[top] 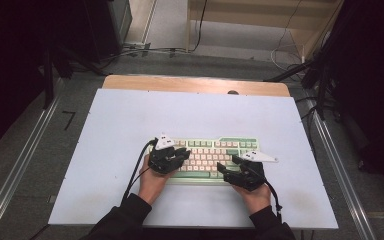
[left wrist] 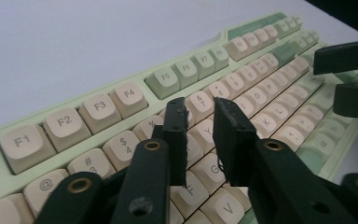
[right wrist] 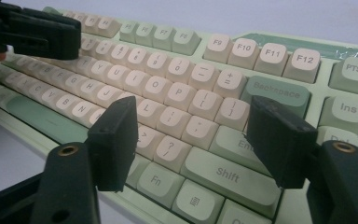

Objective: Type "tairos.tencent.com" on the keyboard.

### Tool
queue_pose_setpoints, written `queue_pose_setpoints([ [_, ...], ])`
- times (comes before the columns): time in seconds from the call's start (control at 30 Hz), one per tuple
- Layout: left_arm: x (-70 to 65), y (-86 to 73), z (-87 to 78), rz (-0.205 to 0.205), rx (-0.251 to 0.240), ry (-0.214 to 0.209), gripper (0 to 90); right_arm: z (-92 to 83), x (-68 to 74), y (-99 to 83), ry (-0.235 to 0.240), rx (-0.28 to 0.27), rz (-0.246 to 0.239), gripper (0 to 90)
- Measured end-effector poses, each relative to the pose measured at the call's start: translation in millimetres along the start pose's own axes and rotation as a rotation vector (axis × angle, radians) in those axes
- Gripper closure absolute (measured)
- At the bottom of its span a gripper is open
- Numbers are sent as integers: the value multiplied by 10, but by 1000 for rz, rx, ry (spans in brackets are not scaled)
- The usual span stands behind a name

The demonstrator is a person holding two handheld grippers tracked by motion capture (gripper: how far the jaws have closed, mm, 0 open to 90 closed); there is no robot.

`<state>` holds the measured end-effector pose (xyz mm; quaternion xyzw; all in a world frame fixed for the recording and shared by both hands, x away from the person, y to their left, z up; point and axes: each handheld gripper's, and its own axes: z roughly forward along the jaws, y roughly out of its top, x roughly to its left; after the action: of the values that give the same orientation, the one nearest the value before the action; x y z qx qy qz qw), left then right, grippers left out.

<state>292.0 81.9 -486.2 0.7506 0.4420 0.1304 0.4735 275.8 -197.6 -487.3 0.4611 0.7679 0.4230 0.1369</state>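
— Where's the keyboard [top: 207, 159]?

— It lies flat on the pale bench [top: 130, 130], near my edge and about midway across. Green case, cream and green keycaps. My hands sit at either end of it.

— What's your left gripper [top: 182, 154] doing?

— It hangs over the left half, its tip above the number and upper letter rows. In the left gripper view my jaws stand a narrow gap apart, with the keys around 6, 7 and Y behind them. Nothing is pinched between the pads. Whether a tip touches a keycap, I cannot tell.

— And the right gripper [top: 229, 164]?

— It is over the right end. In the right gripper view my jaws stand wide apart, one above the lower letter row, the other in front of Enter [right wrist: 235, 145] and under Backspace [right wrist: 277, 93]. The punctuation keys show in the gap between them. They grip nothing, and I see no pad pressing a key.

— Are the two close?

— Apart, with the middle of the keyboard between them.
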Motion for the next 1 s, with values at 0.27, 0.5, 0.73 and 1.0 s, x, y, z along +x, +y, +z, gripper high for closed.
queue_pose_setpoints([
  [0.27,81,7,-146,-45,-64,84,393,1,23,16,9,-15,-15,535],
  [0.5,137,-12,-232,-63,-88,123,369,40,78,30,32,-9,-39,726],
  [0.73,176,-48,-295,-75,-89,144,369,96,142,43,52,14,-72,873],
  [1.0,233,-77,-365,-99,-99,165,367,160,195,46,71,44,-96,876],
])
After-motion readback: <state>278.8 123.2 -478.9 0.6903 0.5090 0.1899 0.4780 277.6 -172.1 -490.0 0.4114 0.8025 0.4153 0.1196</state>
